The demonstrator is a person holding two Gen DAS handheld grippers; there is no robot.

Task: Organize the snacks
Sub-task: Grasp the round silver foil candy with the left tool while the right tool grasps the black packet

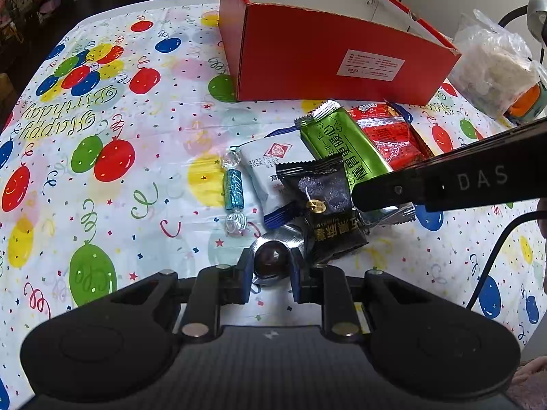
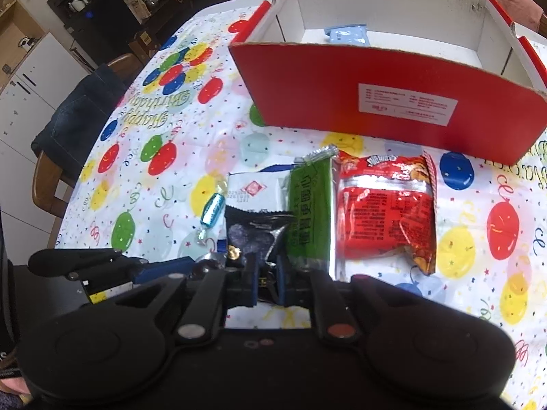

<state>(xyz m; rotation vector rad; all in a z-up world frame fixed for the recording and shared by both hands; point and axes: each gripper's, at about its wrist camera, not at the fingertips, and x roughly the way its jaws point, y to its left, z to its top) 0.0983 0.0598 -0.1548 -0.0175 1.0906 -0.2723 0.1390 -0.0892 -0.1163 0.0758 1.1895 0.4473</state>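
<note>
Left gripper (image 1: 271,263) pinches a dark round candy (image 1: 270,260); right gripper (image 2: 266,285) is pressed on the black packet (image 2: 254,235), near the red box (image 2: 342,92).

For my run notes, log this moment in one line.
left tongs: shut on dark round candy | right tongs: shut on black packet | red box: open

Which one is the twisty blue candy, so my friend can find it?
Find the big red box on the balloon tablecloth. In front of it lies a cluster of snack packets; the blue candy sits alone at its left edge, beside the white packet. It is the only small sweet with clear twisted ends.
</note>
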